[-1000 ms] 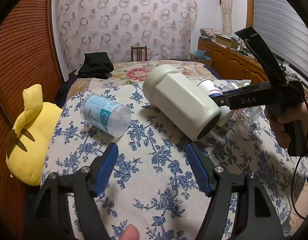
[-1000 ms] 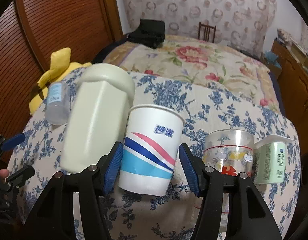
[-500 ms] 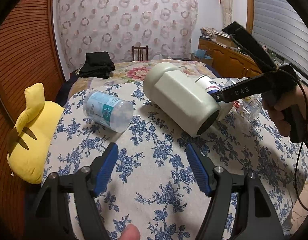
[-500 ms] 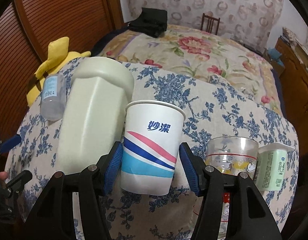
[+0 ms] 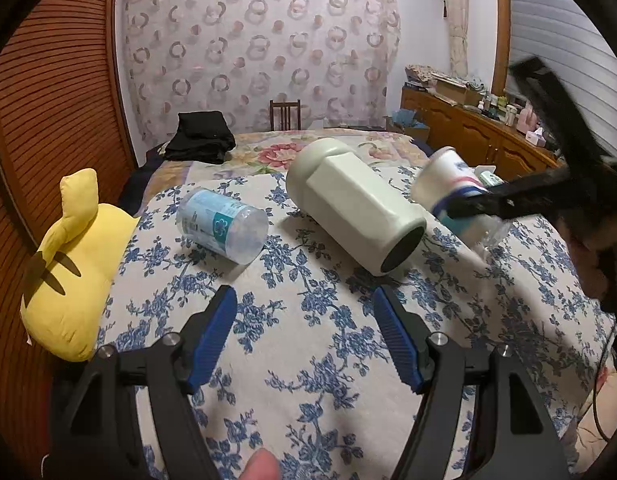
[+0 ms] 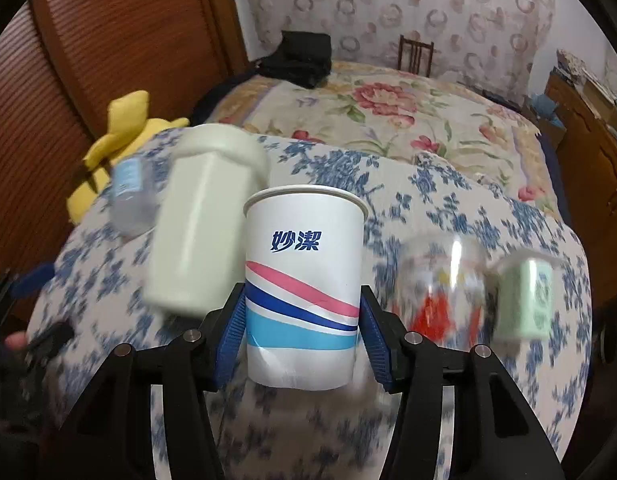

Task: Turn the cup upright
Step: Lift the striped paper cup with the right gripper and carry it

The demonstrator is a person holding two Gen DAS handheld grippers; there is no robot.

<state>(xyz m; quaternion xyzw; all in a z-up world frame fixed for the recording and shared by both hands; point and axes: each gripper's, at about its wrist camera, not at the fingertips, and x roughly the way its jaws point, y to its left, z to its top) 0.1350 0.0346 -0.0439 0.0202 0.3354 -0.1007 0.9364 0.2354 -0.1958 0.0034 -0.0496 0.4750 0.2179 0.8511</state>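
Note:
A white paper cup (image 6: 304,292) with pink and blue stripes and blue lettering is held between the blue pads of my right gripper (image 6: 302,344), which is shut on it. The cup's open rim faces up and it hangs above the floral tablecloth. In the left wrist view the cup (image 5: 448,188) appears blurred at the right, tilted, in the black right gripper (image 5: 456,210). My left gripper (image 5: 304,340) is open and empty, low over the cloth in front of the cream jug.
A large cream jug (image 5: 356,208) lies on its side mid-table. A clear plastic bottle (image 5: 222,224) lies left of it. A clear printed glass (image 6: 444,292) and a green yogurt pot (image 6: 526,296) stand right of the cup. A yellow plush (image 5: 68,264) sits at the left edge.
My right gripper has closed on the paper cup and lifted it off the cloth, moving fast so the background blurs. My left gripper has stayed open and drawn back a little.

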